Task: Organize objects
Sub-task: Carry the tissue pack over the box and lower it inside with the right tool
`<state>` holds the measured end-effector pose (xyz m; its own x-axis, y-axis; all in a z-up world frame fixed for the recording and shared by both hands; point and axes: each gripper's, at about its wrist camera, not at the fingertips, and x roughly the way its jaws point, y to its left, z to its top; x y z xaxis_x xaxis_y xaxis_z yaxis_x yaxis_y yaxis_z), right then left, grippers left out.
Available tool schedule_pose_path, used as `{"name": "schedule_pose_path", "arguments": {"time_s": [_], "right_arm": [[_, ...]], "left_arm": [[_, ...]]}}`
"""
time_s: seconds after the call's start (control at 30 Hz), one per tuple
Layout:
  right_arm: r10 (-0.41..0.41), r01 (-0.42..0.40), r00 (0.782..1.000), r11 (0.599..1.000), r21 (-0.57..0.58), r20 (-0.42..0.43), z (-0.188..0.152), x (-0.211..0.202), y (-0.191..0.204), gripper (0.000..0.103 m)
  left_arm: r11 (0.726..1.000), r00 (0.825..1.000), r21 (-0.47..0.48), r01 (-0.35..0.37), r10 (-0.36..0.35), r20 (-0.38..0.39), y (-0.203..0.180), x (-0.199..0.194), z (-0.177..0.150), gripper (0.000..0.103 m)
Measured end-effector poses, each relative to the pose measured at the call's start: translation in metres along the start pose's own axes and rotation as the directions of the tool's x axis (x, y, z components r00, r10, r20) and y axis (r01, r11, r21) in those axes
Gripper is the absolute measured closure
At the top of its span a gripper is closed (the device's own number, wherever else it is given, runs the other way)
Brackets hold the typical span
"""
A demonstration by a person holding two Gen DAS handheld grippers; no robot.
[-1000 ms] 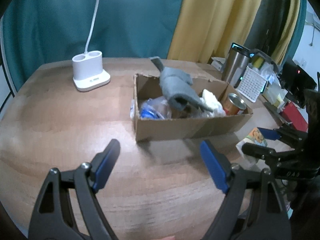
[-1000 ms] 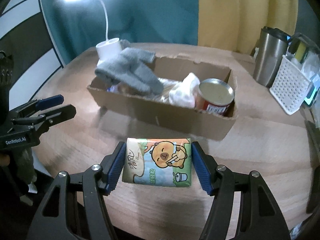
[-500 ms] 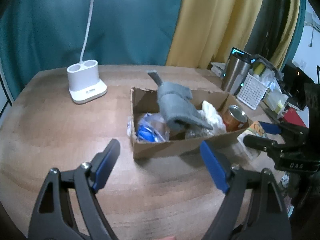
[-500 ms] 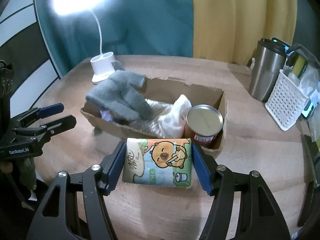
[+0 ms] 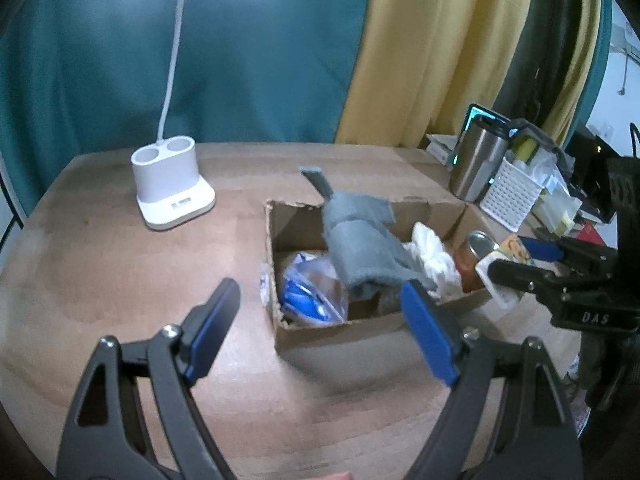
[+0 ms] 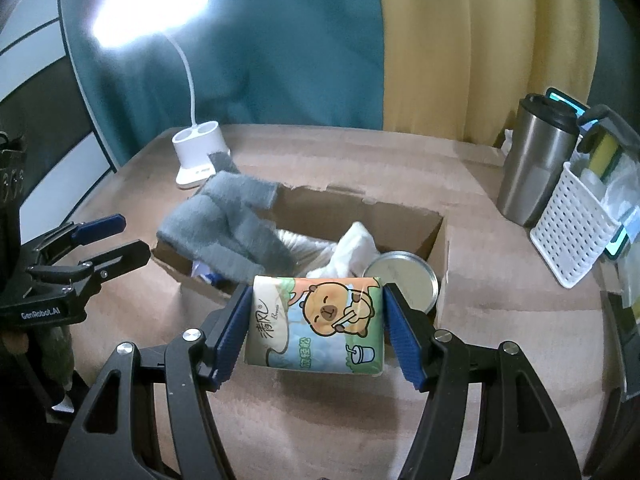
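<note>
Right gripper clamps the tissue pack just before the cardboard box; left gripper gapes empty; crowded contents could tip the pack out.

box: crowded by glove, can | table left: free

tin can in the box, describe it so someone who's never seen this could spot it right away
Find the open cardboard box in the middle of the wooden table. At its end nearest the steel tumbler, beside a crumpled white cloth, stands the tin can. It is the only hard, round thing in there, with a plain silver lid; all around it is soft cloth or plastic.
</note>
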<state>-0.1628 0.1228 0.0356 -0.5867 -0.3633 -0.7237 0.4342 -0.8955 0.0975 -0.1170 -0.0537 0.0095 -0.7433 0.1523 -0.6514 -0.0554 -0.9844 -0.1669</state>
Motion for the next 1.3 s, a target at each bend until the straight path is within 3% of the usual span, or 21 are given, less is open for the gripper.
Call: {"name": "schedule_pose_path", "arguments": {"time_s": [1.3], "right_arm": [[0.037, -0.036, 0.999, 0.999, 0.035, -0.020, 0.055, 0.066, -0.015, 0.035]], "left_arm": [[0.999, 0.999, -0.009, -0.035, 0.034, -0.030, 0.018, 0.054, 0.036, 0.018]]}}
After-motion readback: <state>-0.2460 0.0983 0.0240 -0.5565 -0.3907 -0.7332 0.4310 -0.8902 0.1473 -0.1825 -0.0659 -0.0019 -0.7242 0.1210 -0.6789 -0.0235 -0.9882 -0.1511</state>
